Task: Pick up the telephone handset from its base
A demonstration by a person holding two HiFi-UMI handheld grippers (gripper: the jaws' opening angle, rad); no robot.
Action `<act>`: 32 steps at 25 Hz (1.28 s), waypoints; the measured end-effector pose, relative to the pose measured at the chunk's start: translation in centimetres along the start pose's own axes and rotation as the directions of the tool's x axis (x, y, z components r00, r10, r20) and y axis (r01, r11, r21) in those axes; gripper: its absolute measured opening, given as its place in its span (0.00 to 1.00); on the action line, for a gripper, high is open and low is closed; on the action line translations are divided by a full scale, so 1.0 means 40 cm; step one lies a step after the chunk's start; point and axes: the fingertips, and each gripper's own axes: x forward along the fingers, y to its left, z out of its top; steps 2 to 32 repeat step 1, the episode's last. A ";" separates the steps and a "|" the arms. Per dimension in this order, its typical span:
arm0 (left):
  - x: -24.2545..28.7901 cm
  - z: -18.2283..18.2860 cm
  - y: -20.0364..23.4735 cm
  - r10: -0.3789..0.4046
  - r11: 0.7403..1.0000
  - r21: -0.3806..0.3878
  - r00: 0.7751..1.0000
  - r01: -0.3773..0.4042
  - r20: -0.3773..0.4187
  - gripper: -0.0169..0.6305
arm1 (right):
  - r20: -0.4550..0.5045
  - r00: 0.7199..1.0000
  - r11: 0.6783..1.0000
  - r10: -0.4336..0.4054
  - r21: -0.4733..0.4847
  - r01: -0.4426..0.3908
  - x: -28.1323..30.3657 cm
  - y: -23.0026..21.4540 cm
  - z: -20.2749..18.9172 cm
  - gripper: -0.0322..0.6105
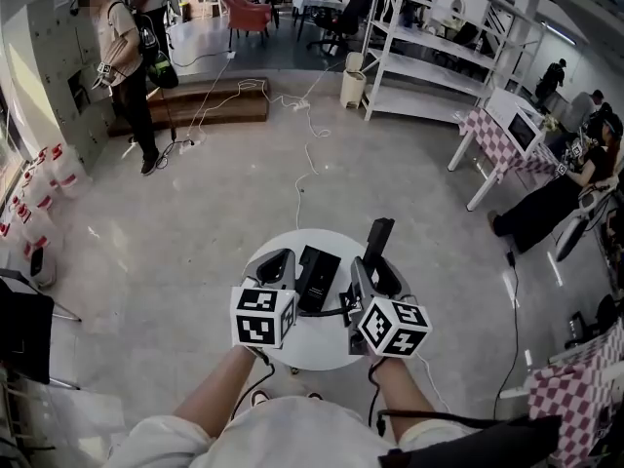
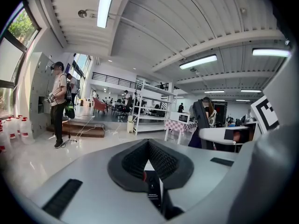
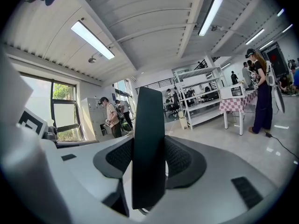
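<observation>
Right gripper view shows the right tool (image 3: 148, 146) clamped on the handset (image 3: 148, 111), a slim black bar held upright over the round bench's (image 1: 317, 347) far right edge. The left tool's (image 2: 148, 144) jaws are together and empty.

Head view downward, others level; all show person (image 1: 127, 61).

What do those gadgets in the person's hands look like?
Each is a smooth light-grey plastic tool: the left gripper and right gripper. Two tapering fingers are lined with dark ribbed pads. A white cube printed with black square patterns sits at each one's back, and a black cable trails from it. The person wears a white top.
</observation>
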 end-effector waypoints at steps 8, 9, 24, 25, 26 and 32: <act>0.001 0.002 0.000 0.001 1.000 0.000 1.000 -0.001 0.000 0.04 | 0.000 1.000 1.000 0.000 -0.001 0.000 0.001 -0.001 0.002 0.39; 0.001 0.002 0.000 0.001 1.000 0.000 1.000 -0.001 0.000 0.04 | 0.000 1.000 1.000 0.000 -0.001 0.000 0.001 -0.001 0.002 0.39; 0.001 0.002 0.000 0.001 1.000 0.000 1.000 -0.001 0.000 0.04 | 0.000 1.000 1.000 0.000 -0.001 0.000 0.001 -0.001 0.002 0.39; 0.001 0.002 0.000 0.001 1.000 0.000 1.000 -0.001 0.000 0.04 | 0.000 1.000 1.000 0.000 -0.001 0.000 0.001 -0.001 0.002 0.39; 0.001 0.002 0.000 0.001 1.000 0.000 1.000 -0.001 0.000 0.04 | 0.000 1.000 1.000 0.000 -0.001 0.000 0.001 -0.001 0.002 0.39; 0.001 0.002 0.000 0.001 1.000 0.000 1.000 -0.001 0.000 0.04 | 0.000 1.000 1.000 0.000 -0.001 0.000 0.001 -0.001 0.002 0.39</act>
